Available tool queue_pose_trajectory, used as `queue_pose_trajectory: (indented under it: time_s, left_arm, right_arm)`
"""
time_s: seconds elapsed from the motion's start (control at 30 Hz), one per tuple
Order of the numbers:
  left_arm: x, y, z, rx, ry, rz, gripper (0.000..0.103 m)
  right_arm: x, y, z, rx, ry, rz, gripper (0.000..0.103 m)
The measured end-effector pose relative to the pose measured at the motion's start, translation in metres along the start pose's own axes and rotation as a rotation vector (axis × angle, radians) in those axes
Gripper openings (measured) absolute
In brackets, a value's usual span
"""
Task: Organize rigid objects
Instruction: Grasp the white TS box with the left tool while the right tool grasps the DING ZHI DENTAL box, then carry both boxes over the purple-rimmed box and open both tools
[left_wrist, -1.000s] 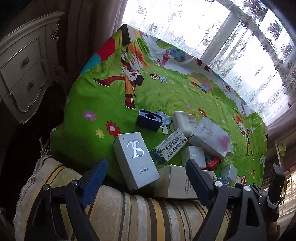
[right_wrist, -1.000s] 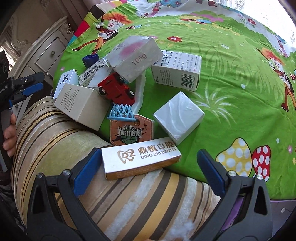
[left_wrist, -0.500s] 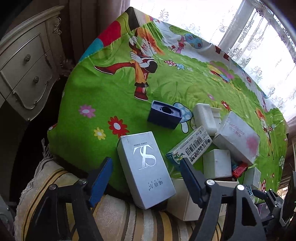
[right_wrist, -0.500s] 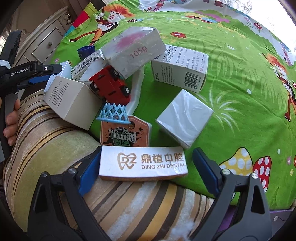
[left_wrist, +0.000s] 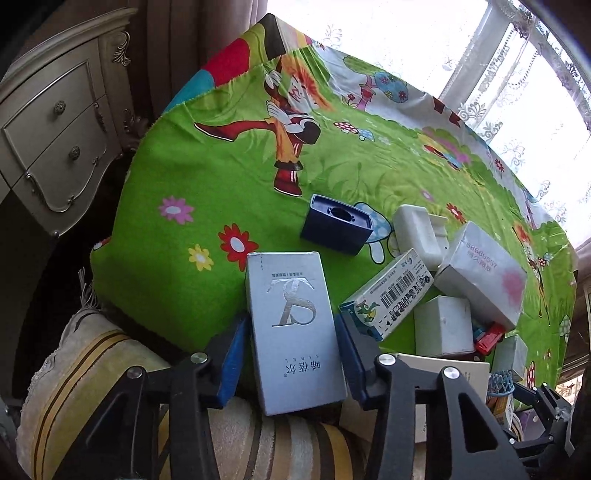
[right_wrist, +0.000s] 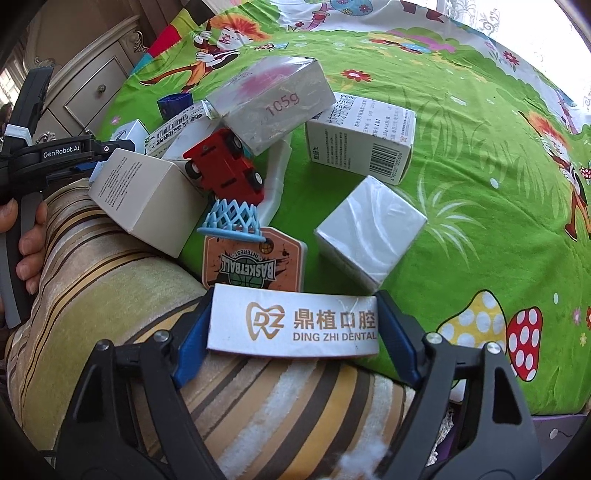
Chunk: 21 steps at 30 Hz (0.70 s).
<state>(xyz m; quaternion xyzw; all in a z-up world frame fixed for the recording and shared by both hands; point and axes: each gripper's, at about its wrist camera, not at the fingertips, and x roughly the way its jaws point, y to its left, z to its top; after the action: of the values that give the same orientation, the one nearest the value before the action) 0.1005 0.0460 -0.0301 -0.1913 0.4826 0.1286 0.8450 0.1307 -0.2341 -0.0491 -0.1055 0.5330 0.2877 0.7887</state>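
A silver box with a large S logo (left_wrist: 291, 325) lies at the near edge of the green cartoon cloth (left_wrist: 221, 166), half on a striped cushion (left_wrist: 92, 369). My left gripper (left_wrist: 291, 325) straddles it; its jaws are closing and both blue pads touch the box's long sides. A white box printed DING ZHI DENTAL (right_wrist: 295, 325) lies crosswise on the cushion. My right gripper (right_wrist: 293, 306) has it between its closing jaws, a pad against each end.
Behind lie a basketball backboard (right_wrist: 255, 262) with blue hoop (right_wrist: 236, 218), a red toy car (right_wrist: 225, 166), a silver cube (right_wrist: 369, 225), a white carton (right_wrist: 147, 195), a barcode box (left_wrist: 388, 295) and a navy holder (left_wrist: 336, 230). A dresser (left_wrist: 51, 140) stands left.
Both grippers sank toward their boxes and narrowed. The left pads now meet the silver box's sides; the right pads now meet the dental box's ends.
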Motion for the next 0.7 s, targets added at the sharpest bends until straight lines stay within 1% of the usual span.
queue_pose_trajectory:
  time_s: [0.4, 0.7]
  left_arm:
    - [-0.027, -0.005, -0.002, 0.029, -0.12, -0.004, 0.048]
    - [-0.039, -0.01, -0.007, 0.053, -0.17, 0.0, 0.048]
  right_arm:
    - [-0.017, 0.012, -0.002, -0.038, -0.063, -0.088, 0.083]
    - [-0.037, 0.023, -0.005, -0.07, -0.137, -0.165, 0.083]
